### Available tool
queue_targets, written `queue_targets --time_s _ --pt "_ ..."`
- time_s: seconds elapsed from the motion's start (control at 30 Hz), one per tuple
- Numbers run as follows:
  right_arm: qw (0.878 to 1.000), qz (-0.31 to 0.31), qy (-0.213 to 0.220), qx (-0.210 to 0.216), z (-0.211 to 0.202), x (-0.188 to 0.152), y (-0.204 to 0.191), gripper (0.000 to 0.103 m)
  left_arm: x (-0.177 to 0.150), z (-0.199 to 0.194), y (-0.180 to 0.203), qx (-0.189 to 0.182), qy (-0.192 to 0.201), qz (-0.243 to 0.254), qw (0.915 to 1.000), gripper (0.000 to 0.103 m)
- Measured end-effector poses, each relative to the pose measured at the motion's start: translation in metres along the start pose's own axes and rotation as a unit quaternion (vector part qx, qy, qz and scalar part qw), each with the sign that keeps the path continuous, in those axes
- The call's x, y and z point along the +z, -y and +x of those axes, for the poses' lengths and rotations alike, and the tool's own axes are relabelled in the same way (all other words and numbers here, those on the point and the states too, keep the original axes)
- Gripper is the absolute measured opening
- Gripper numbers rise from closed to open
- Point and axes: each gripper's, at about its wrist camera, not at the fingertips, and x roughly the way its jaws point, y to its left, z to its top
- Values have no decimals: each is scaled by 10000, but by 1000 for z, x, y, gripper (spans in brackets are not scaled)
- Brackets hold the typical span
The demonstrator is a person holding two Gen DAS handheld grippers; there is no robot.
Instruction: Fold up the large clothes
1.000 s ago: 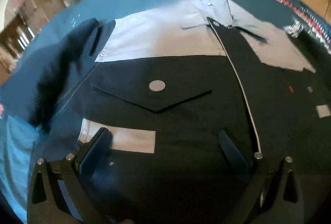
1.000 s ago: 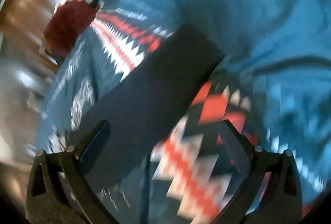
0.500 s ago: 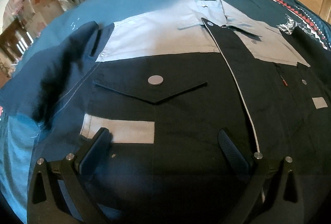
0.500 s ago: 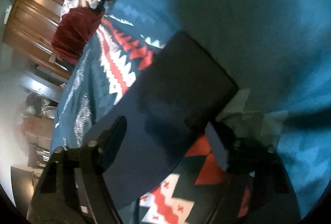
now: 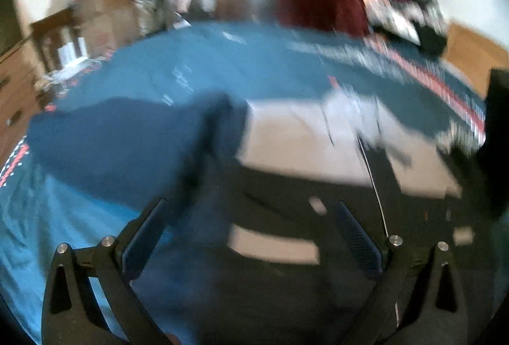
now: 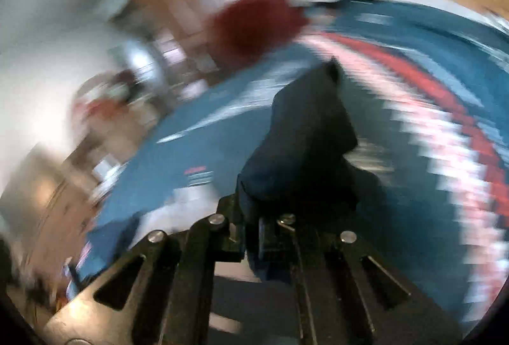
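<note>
The shirt [image 5: 286, 186], dark with pale grey panels across the chest, is spread flat on the bed [image 5: 191, 68], front side up, on a blue patterned bedspread. In the last second the right tool [image 6: 254, 236] has been closing: a second ago its jaws stood wide over the dark sleeve [image 6: 305, 135], and now they are clenched on a bunch of that sleeve's fabric, which stands up beyond the fingertips in a dark fold. The right view is streaked with blur, and the bed's red and white border is now seen at a different angle, so the sleeve is judged to be carried off the bedspread toward the shirt body.

The left tool [image 5: 251, 236] is released, its jaws wide apart with nothing between them. Compared with half a second ago it has pulled back and up from the shirt: the chest pocket flap and its round button, then large and just ahead of the fingers, now appear smaller, and more of the room beyond the bed is in view. The other sleeve [image 5: 133, 141] lies spread out to the left of the shirt body.

This is read as the start of the first fold, with one sleeve gripped and the other untouched.

No brand, label or writing can be read; both views are too blurred for small marks.
</note>
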Motion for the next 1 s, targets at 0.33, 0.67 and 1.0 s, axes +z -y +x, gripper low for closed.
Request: queue_targets --time_s 0.33,0.67,1.0 --pt "9817 -448 -1778 511 202 -114 -146 14 14 -15 -67 -142 46 -400 9991 103" --pt "9865 125 -1277 -1020 51 -150 -10 49 -3 34 -31 -296 -428 -325 9981 103" --pt "9844 573 -1215 -1135 24 -162 27 47 39 128 23 -900 -1262 -760 9850 75"
